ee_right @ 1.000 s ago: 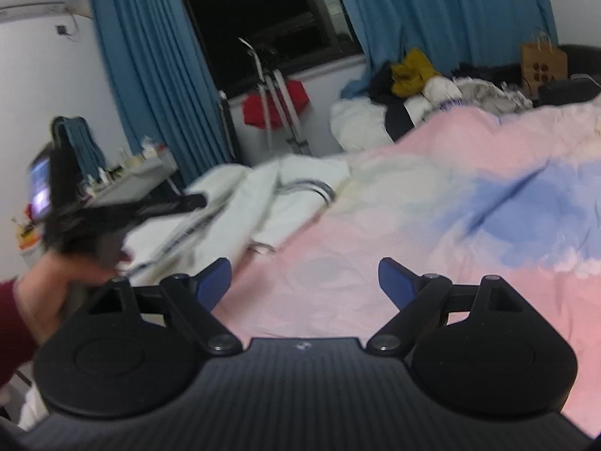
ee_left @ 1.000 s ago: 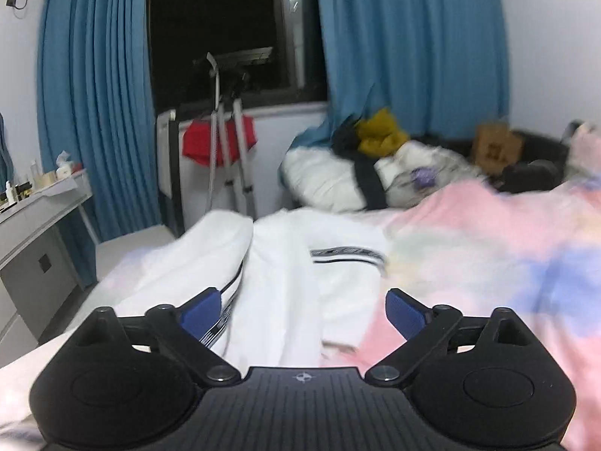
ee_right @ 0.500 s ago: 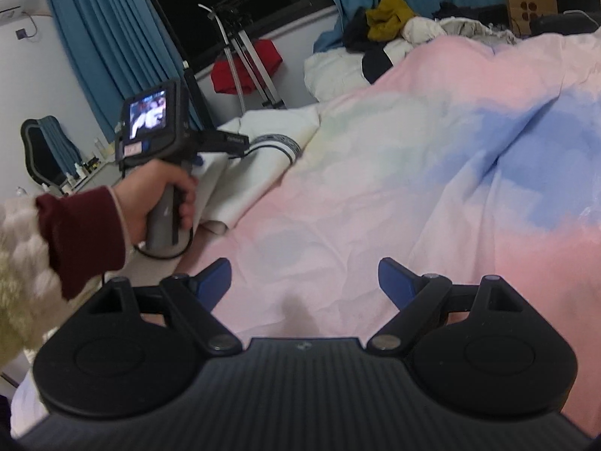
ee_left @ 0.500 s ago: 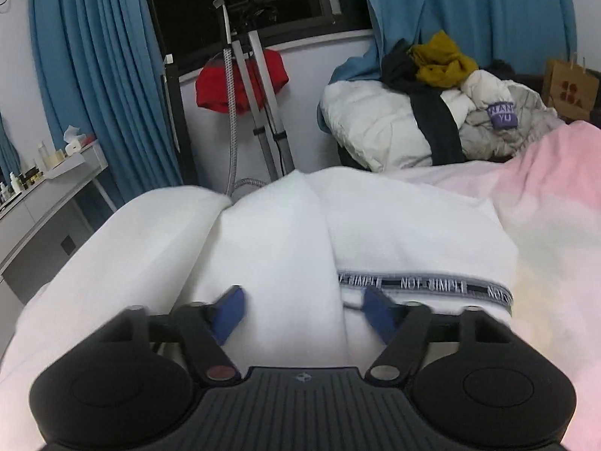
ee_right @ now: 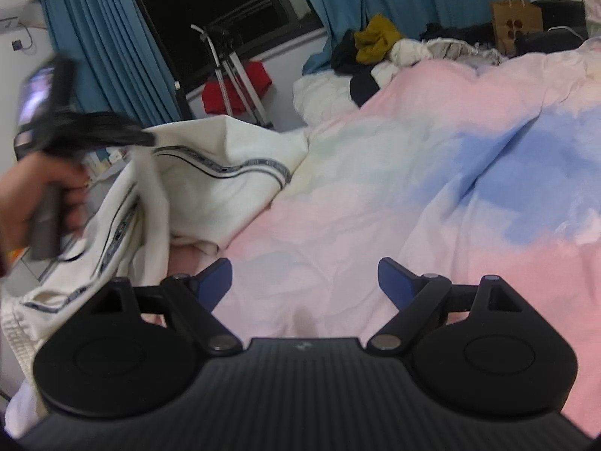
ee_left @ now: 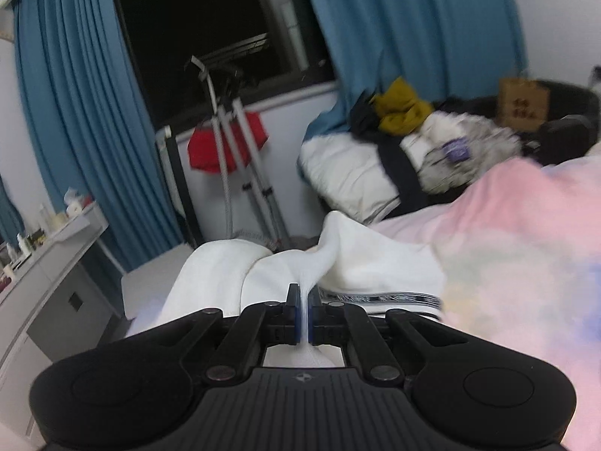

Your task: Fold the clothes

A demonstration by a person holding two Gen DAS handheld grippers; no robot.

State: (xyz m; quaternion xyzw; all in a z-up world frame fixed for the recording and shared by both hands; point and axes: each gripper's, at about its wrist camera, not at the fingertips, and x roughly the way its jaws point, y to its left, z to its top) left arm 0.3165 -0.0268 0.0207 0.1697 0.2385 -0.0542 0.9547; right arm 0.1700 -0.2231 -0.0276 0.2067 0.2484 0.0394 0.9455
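Fabric of the white garment point(ee_left: 375, 263) now sits pinched in our left gripper point(ee_left: 304, 314), whose jaws have just closed on a fold ahead of us. We judge the first lift has begun. Our right gripper point(ee_right: 304, 282) gapes, holding nothing, over the pastel bedspread point(ee_right: 432, 188). A brown paper bag point(ee_right: 516, 24) stands far ahead; its contents are hidden.

left tongs point(ee_left: 304, 314) pinching white garment point(ee_left: 360, 267)
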